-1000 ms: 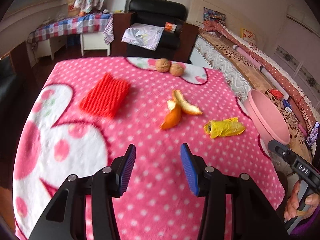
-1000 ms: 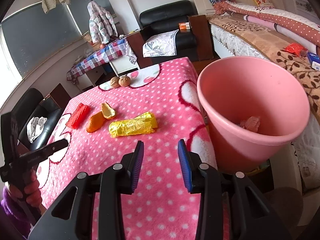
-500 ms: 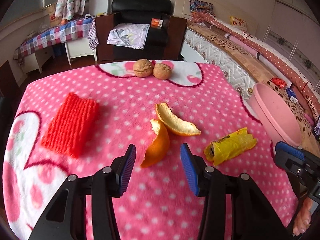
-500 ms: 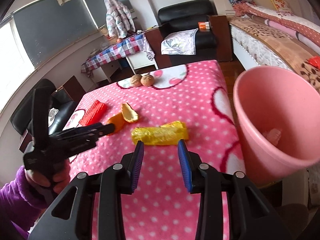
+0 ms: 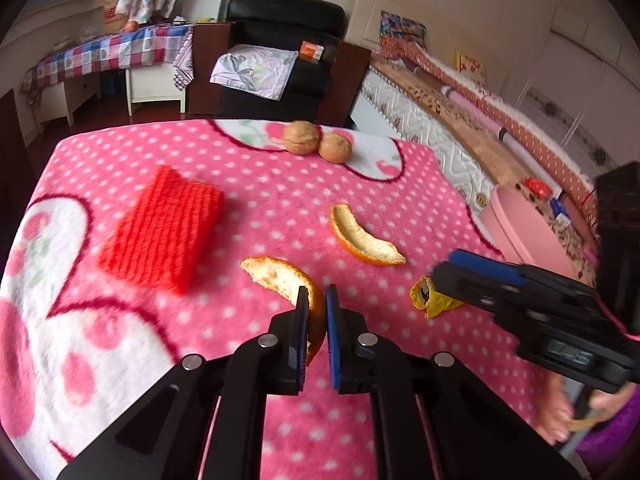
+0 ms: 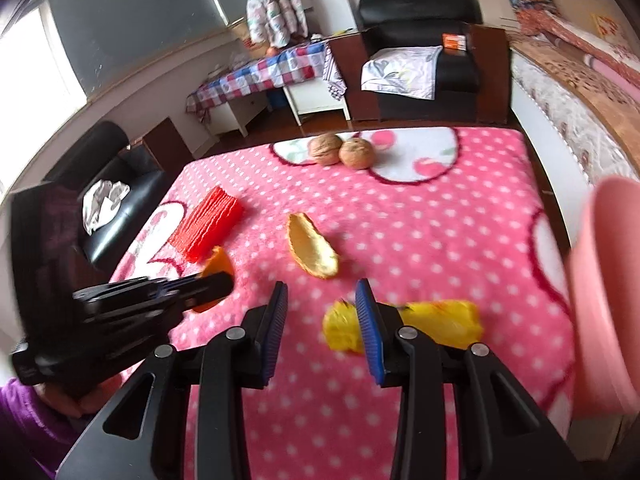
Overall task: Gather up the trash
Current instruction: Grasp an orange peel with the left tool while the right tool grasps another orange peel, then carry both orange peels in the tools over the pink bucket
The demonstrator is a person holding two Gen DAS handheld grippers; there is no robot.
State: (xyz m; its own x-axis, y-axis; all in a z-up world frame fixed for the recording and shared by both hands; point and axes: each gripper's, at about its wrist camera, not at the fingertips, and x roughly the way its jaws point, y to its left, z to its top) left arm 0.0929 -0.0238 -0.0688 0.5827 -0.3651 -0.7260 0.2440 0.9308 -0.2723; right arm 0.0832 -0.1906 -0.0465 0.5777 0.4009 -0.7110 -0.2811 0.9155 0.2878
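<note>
My left gripper (image 5: pixel 316 300) is shut on the near orange peel (image 5: pixel 280 276), pinching its near end on the pink dotted blanket (image 5: pixel 248 168). A second orange peel (image 5: pixel 360 240) lies just beyond it, apart. My right gripper (image 6: pixel 322 294) is open and empty, low over the blanket, its right finger over the left part of the yellow wrapper (image 6: pixel 440 320). The wrapper's end (image 5: pixel 426 298) shows under the right gripper's body in the left wrist view. The held peel (image 6: pixel 218 266) shows at the left gripper's tip in the right wrist view. The pink bin (image 6: pixel 608 280) stands at the table's right edge.
A red foam net sleeve (image 5: pixel 160 232) lies on the left of the blanket. Two walnuts (image 5: pixel 318 146) sit at the far edge. Beyond the table are a black armchair (image 5: pixel 280 48), a checked-cloth table (image 5: pixel 104 52) and a bed (image 5: pixel 480 120) on the right.
My left gripper moved forward and shut on the near orange peel. My right gripper moved forward and left, over the yellow wrapper, still open.
</note>
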